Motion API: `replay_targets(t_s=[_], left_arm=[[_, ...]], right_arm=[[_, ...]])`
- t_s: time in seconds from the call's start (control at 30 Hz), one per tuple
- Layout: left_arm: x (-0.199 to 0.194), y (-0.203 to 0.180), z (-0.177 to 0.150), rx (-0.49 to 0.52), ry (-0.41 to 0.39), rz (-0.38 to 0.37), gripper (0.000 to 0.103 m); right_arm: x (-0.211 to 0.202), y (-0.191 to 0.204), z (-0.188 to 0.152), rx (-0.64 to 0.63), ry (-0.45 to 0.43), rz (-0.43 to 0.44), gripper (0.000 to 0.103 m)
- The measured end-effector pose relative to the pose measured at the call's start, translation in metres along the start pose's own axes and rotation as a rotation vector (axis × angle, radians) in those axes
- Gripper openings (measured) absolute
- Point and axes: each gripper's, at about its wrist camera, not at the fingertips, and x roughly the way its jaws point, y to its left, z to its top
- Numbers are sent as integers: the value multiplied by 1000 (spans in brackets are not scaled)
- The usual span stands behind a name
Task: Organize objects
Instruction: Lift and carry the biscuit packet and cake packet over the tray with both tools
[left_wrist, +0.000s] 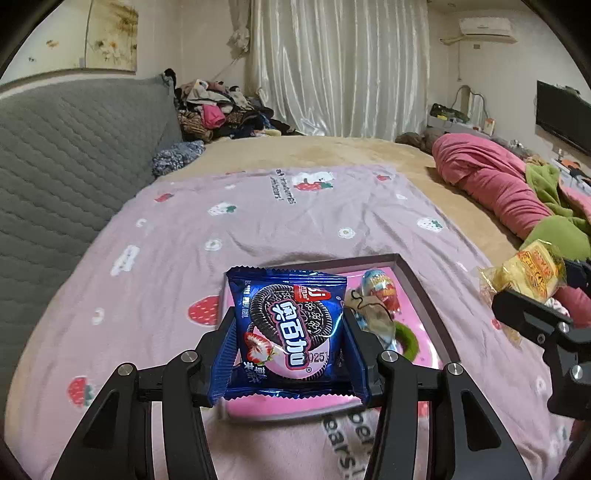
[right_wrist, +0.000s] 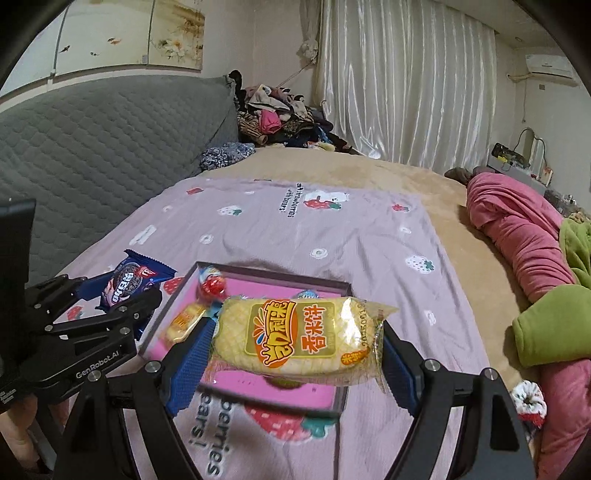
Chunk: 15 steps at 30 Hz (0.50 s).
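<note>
While the left gripper (left_wrist: 290, 332) is clamping a blue sandwich-cookie packet (left_wrist: 288, 328) above the pink tray (left_wrist: 424, 291), the right gripper (right_wrist: 295, 343) is pinching a yellow rice-cracker packet (right_wrist: 299, 336) by its ends over that same tray on the strawberry-print blanket (left_wrist: 295, 221).

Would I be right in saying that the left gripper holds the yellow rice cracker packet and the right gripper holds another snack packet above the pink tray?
Not quite: the left gripper holds a blue cookie packet, as the left wrist view shows. The yellow rice cracker packet is in the right gripper, above the pink tray.
</note>
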Motion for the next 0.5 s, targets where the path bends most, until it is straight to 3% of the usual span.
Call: replay_targets(t_s=[0.3,0.5], left_arm=[[62,-10,-15,-8,17,-19,54],[83,-13,-29,-6,6,-13,54]], right_arm=[[65,-1,-28,-55,32,-14,83],[94,-7,-44,-62,46,-33,83]])
